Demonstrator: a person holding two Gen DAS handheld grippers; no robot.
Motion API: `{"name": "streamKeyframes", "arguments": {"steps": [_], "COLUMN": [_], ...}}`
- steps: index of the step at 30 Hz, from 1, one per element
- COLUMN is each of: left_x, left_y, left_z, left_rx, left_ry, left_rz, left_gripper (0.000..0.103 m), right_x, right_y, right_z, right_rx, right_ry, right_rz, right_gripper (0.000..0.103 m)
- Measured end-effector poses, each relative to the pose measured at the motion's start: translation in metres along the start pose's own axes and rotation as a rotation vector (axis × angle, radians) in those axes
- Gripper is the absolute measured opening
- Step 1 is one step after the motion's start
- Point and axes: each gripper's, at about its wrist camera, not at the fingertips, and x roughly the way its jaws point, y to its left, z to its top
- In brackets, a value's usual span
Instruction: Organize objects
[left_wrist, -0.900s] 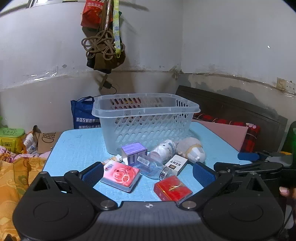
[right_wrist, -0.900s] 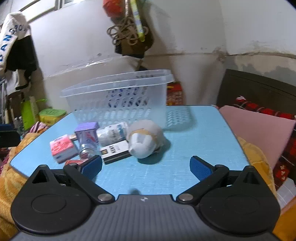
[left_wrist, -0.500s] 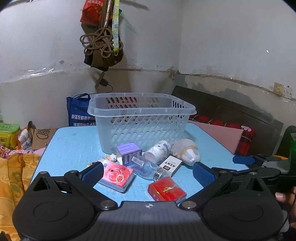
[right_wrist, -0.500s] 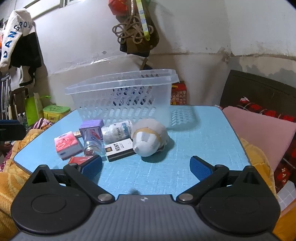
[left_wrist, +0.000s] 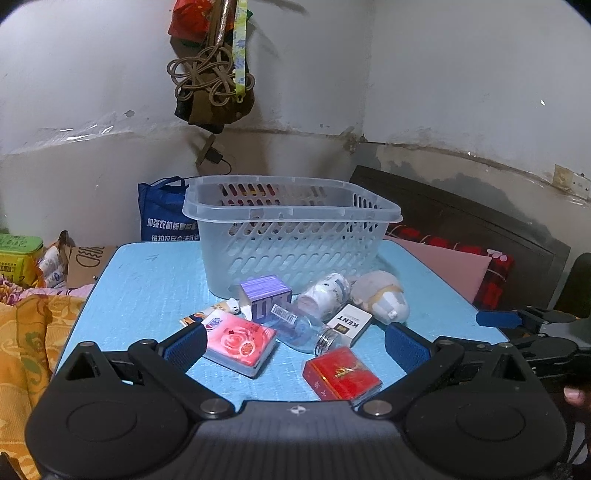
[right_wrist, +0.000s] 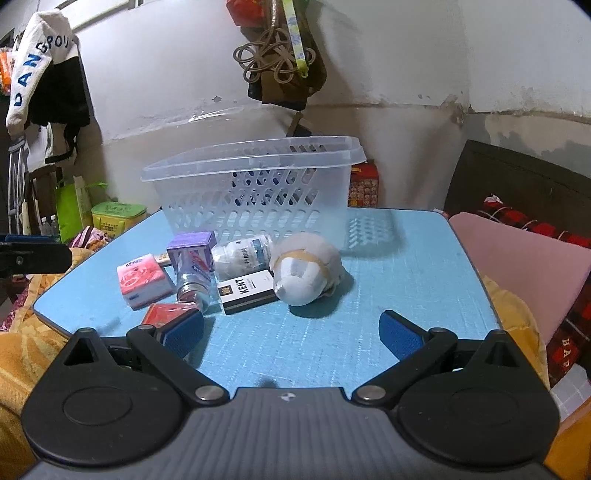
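A clear slotted plastic basket (left_wrist: 295, 240) (right_wrist: 255, 184) stands at the back of the blue table (left_wrist: 147, 288) (right_wrist: 388, 266). In front of it lie a red box (left_wrist: 341, 374), a pink tissue pack (left_wrist: 240, 341) (right_wrist: 144, 278), a clear bottle (left_wrist: 301, 326) (right_wrist: 194, 282), a purple box (left_wrist: 264, 299), a KENT pack (left_wrist: 349, 323) (right_wrist: 245, 291), a white jar (left_wrist: 325, 295) (right_wrist: 242, 254) and a grey plush toy (left_wrist: 382, 297) (right_wrist: 304, 273). My left gripper (left_wrist: 295, 343) is open above the near items. My right gripper (right_wrist: 290, 330) is open, just short of the toy.
A blue bag (left_wrist: 162, 218) stands behind the table. A green tin (left_wrist: 18, 254) and orange cloth (left_wrist: 26, 332) lie at the left. A pink cushion (right_wrist: 517, 266) and dark headboard (left_wrist: 480, 229) are at the right. Cords hang on the wall (left_wrist: 210, 81).
Both grippers have drawn back and risen slightly, so the pile sits a little farther and lower in view. Both stay open. No object has moved.
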Motion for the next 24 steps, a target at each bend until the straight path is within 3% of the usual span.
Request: {"name": "streamKeyframes", "arguments": {"steps": [24], "left_x": [0.0024], "left_y": [-0.0018], "left_z": [-0.0016], "left_rx": [-0.007], "left_ry": [0.021], "left_rz": [0.013], "left_gripper": [0.103], "right_x": [0.0007], "right_y": [-0.0022], "right_z": [0.0002], "right_rx": [0.006], "right_ry": [-0.003], "right_rz": [0.019], "right_gripper": [0.103]}}
